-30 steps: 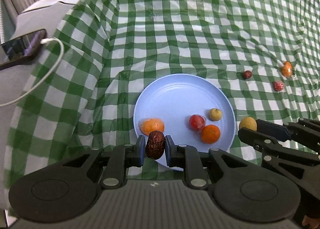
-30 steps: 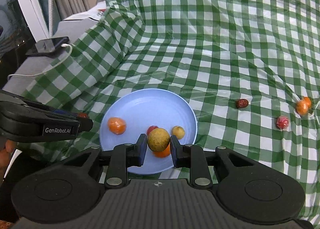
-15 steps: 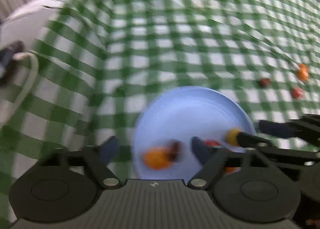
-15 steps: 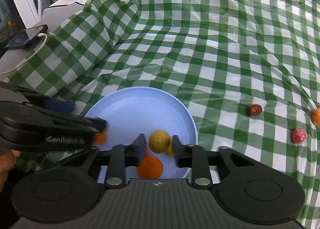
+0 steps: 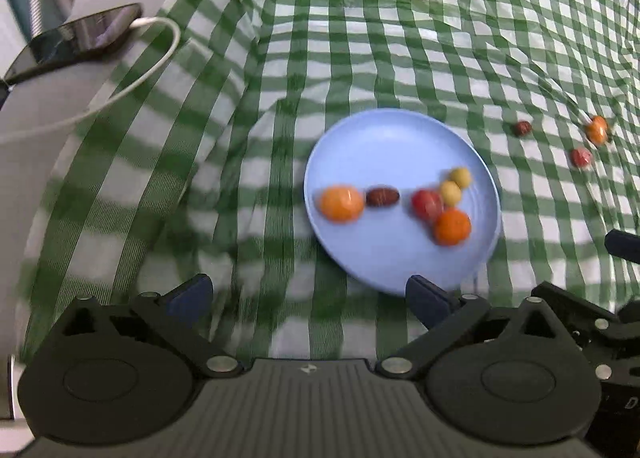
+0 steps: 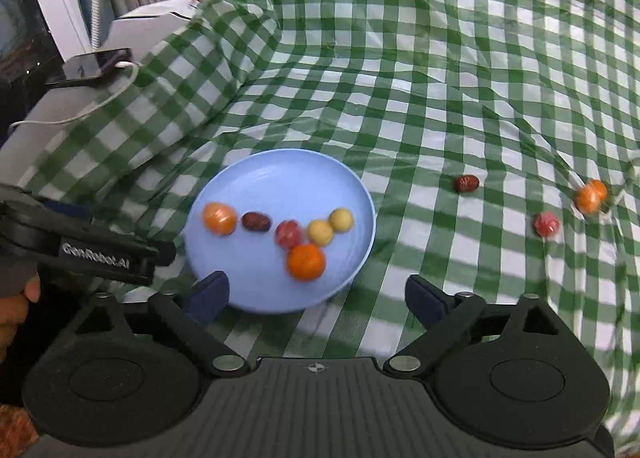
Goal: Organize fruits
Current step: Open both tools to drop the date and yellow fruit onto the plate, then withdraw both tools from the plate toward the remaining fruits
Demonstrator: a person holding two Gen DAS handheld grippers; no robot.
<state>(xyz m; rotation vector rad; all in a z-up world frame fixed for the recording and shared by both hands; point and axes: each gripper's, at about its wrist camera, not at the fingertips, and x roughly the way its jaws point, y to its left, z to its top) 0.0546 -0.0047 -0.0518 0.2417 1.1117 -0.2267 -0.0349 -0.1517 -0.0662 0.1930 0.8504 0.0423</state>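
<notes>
- Green-and-white checked plastic cloth (image 6: 420,78), glossy and wrinkled, covers the tabletop.
- A round, smooth pale-blue plate (image 6: 280,174) with a shallow raised rim lies flat on the cloth, near both claws.
- On the plate, from left to right: a round orange fruit in shiny clear wrap (image 6: 219,218), a dark brown oval wrinkled date (image 6: 256,221), a round red fruit (image 6: 289,234), and two small yellow round fruits, one nearer (image 6: 320,232) and one farther (image 6: 341,219), touching each other.
- A bare matte orange mandarin (image 6: 306,261) sits nearest on the plate, just beside the red fruit and the nearer yellow one.
- To the right, off the plate on the cloth: a second dark brown date (image 6: 467,183), a small red wrapped fruit (image 6: 547,224) and an orange wrapped fruit (image 6: 591,196) farthest right, all well apart from the plate.
- The left claw (image 5: 308,298), black ribbed plastic with dark blue pads, is spread wide with nothing between its fingers, over the cloth at the plate's near-left.
- The right claw (image 6: 316,298), of the same make, is likewise spread wide and holds nothing, its gap over the plate's near rim.
- At far left a black glossy phone (image 5: 76,40) with a white cable (image 5: 132,78) lies on a grey surface.
</notes>
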